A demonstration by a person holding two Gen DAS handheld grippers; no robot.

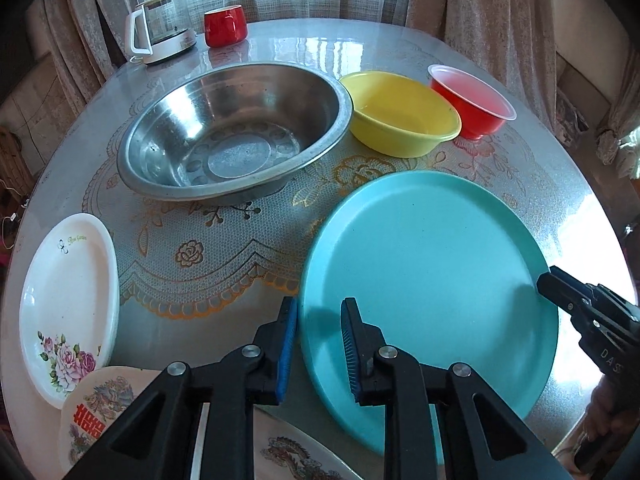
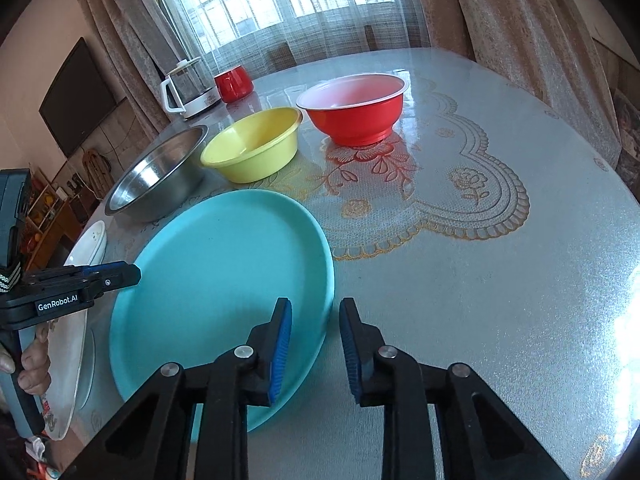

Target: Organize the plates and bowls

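A large teal plate lies on the table; it also shows in the right wrist view. My left gripper is open and straddles the plate's left rim. My right gripper is open and straddles its right rim; it shows at the plate's right edge in the left view. Behind stand a steel bowl, a yellow bowl and a red bowl. A white flowered plate lies at left.
A glass kettle and a red mug stand at the table's far edge. Printed plates lie at the near left. Curtains hang behind the table. In the right wrist view the lace-patterned tabletop extends right.
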